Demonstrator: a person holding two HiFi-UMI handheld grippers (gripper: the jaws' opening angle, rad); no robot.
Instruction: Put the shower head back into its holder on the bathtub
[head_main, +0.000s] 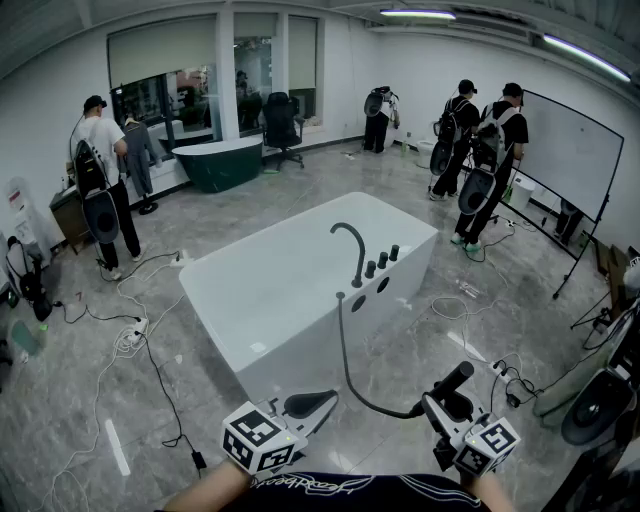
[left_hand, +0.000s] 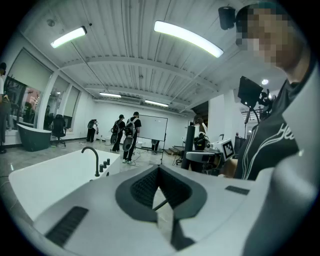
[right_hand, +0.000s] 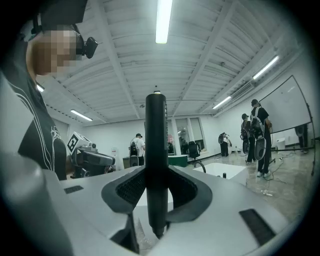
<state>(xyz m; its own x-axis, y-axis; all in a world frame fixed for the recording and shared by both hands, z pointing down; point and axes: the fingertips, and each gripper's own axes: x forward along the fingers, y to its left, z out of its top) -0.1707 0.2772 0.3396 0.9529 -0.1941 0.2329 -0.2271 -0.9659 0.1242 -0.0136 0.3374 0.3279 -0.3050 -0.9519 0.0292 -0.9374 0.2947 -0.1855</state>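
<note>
A: Right gripper (head_main: 437, 404) clamps the slim black shower head wand (right_hand: 156, 150) mid-handle, short of the white rectangular bathtub (head_main: 262, 292); left gripper (left_hand: 159, 192) is closed, empty.
B: Looks stiff, light, slippery; its black hose (head_main: 346, 372) will tug.

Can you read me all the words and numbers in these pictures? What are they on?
Nothing can be read clearly.
Dark shirt: curly white writing, too blurred to read.
Marker cubes: black-and-white squares only, no letters.
Whiteboard: no writing can be made out.
</note>
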